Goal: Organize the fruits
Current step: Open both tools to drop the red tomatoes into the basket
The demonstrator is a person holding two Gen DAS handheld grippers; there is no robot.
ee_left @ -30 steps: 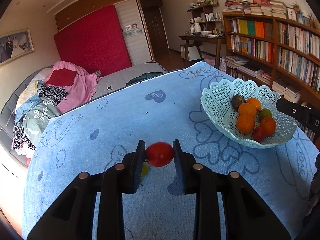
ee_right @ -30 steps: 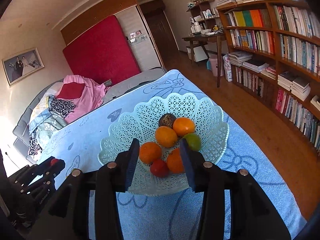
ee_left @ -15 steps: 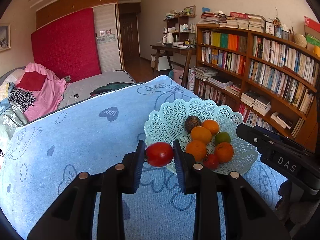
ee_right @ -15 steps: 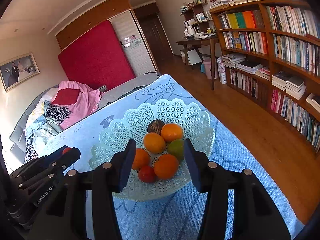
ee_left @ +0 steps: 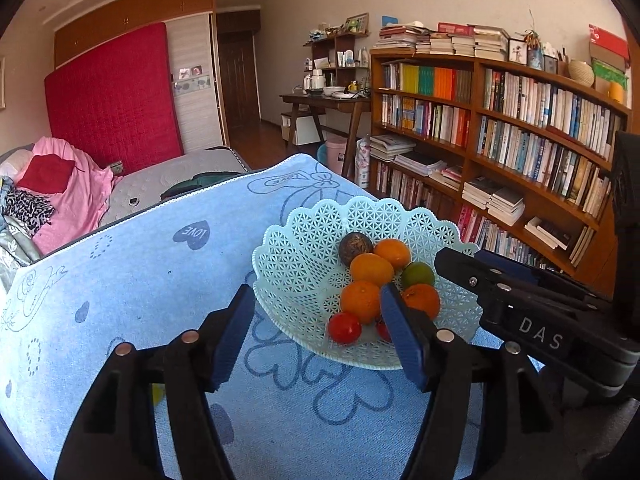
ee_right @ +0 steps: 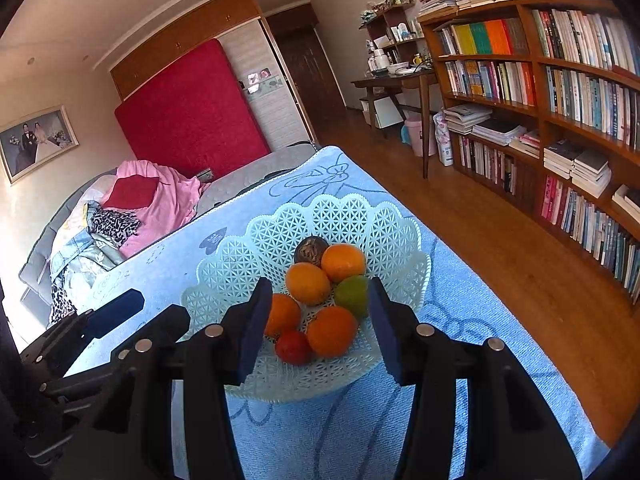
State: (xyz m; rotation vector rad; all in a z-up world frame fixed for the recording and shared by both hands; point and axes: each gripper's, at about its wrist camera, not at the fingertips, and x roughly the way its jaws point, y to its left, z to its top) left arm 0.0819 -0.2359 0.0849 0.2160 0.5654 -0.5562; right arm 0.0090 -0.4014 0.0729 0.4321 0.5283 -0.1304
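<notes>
A pale green lattice basket (ee_left: 288, 256) (ee_right: 224, 276) sits on the blue cloth and holds several oranges, a green citrus (ee_left: 417, 275), a dark brown fruit (ee_right: 311, 250) and red tomatoes. My left gripper (ee_left: 318, 332) hovers at the basket's near rim, its jaws opening with nothing pressed between the pads. One tomato (ee_left: 344, 327) lies in the basket just beyond them, and a second is half hidden by the right finger. My right gripper (ee_right: 320, 326) hangs over the basket's near side, its jaws opening and gripping nothing. Beyond it lies a tomato (ee_right: 293, 347).
A small yellow fruit (ee_left: 158, 394) lies on the cloth (ee_left: 140, 272) under the left gripper's left finger. The two grippers are close together, the right gripper (ee_left: 520, 312) at the basket's right. The table edge drops to a wood floor (ee_right: 500, 248) before the bookshelves (ee_right: 560, 92).
My left gripper swung right to the basket with the tomato, then opened. The tomato left its pads and lies in the basket. The right gripper's jaws spread a little wider.
</notes>
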